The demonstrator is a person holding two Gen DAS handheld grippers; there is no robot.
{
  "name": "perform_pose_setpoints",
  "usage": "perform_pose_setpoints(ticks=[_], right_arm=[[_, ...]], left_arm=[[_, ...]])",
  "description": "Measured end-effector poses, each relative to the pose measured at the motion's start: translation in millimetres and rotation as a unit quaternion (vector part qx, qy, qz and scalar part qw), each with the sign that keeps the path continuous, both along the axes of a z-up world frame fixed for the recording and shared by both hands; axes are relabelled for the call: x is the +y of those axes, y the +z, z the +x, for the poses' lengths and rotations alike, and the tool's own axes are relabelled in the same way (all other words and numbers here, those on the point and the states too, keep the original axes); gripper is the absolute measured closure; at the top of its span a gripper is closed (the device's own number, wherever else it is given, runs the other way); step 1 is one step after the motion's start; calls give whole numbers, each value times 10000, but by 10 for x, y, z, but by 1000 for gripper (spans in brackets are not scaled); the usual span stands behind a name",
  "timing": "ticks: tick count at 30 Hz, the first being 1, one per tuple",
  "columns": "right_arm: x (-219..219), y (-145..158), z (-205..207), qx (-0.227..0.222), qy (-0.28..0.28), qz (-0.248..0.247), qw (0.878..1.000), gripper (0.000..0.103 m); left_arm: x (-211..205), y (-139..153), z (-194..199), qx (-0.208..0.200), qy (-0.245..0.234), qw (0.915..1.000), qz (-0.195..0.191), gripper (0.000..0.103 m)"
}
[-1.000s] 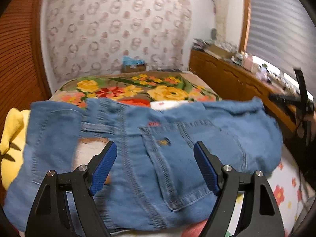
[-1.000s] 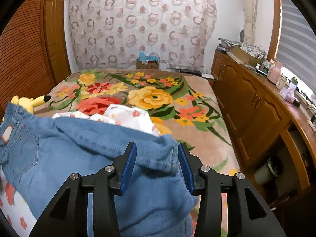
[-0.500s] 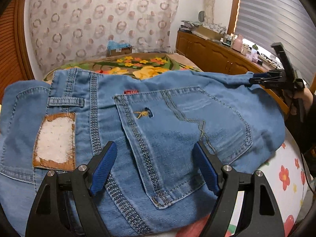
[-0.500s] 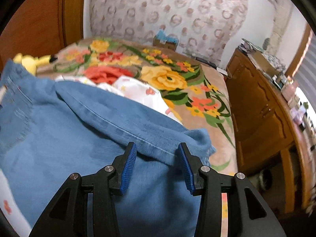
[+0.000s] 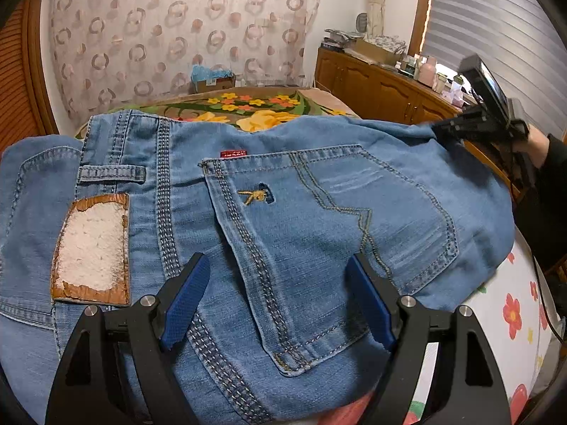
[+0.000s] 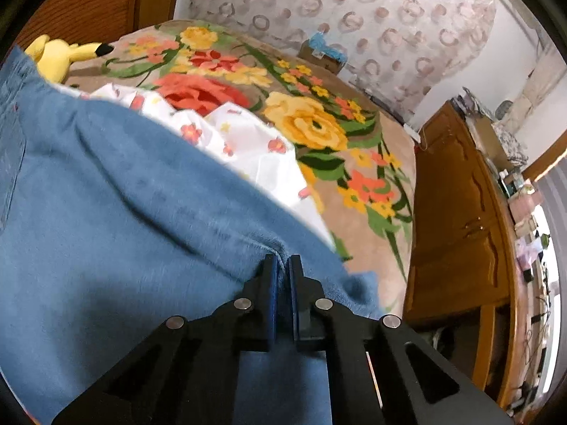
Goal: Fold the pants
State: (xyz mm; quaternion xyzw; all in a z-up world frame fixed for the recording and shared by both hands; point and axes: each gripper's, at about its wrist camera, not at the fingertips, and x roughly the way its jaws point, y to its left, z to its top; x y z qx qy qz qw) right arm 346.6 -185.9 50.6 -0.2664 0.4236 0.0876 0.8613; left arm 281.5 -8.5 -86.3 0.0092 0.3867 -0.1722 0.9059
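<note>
Blue denim pants (image 5: 319, 212) lie spread on the bed, back side up, with a back pocket and a worn leather patch (image 5: 92, 248) showing. My left gripper (image 5: 278, 262) hovers open just over the pocket, its blue pads wide apart and nothing pinched. My right gripper (image 6: 281, 262) is shut on a fold at the edge of the pants (image 6: 106, 212); denim bunches between its pads. In the left wrist view the right gripper (image 5: 478, 124) shows at the pants' far right edge, held by a hand in a dark sleeve.
A floral blanket (image 6: 312, 124) covers the bed, with a white flowered sheet (image 6: 241, 138) under the pants. A yellow plush toy (image 6: 60, 55) lies at the far left. Wooden cabinets (image 6: 457, 212) with clutter on top run along the right side. A box (image 5: 212, 79) sits at the bed's far end.
The right jaws have closed onto the edge of the pants, and that gripper has rolled and shifted sideways. The left gripper has sunk slightly toward the pants, still open.
</note>
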Motion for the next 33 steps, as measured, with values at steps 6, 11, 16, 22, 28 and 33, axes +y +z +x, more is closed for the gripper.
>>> perform_pose_setpoints(ticks=[6,11,16,22,28,33], right_arm=[[-64,223,289,-594,-666,616,9941,97],[-81,146,201,-679,-885,846,9902,60],[-308,166,-207,-599,-931,1272,9857,60],[-706,101,-805,-376,-1165,1632,9790,60],[-1053,-145,-1155,-136,-1584,1890,9690,58],[-1385,-344,-1054,-36,-2093,2265,9513,57]], left_arm=[[-12,-15,-1,-7,0,10000,6,22],[-26,-19,6,-4,1,10000,3,22],[-27,-17,7,-2,2,10000,2,22],[-25,-17,8,-1,1,10000,-2,22],[-29,-11,18,2,-1,10000,-2,22],[-31,-9,16,1,-1,10000,-12,22]])
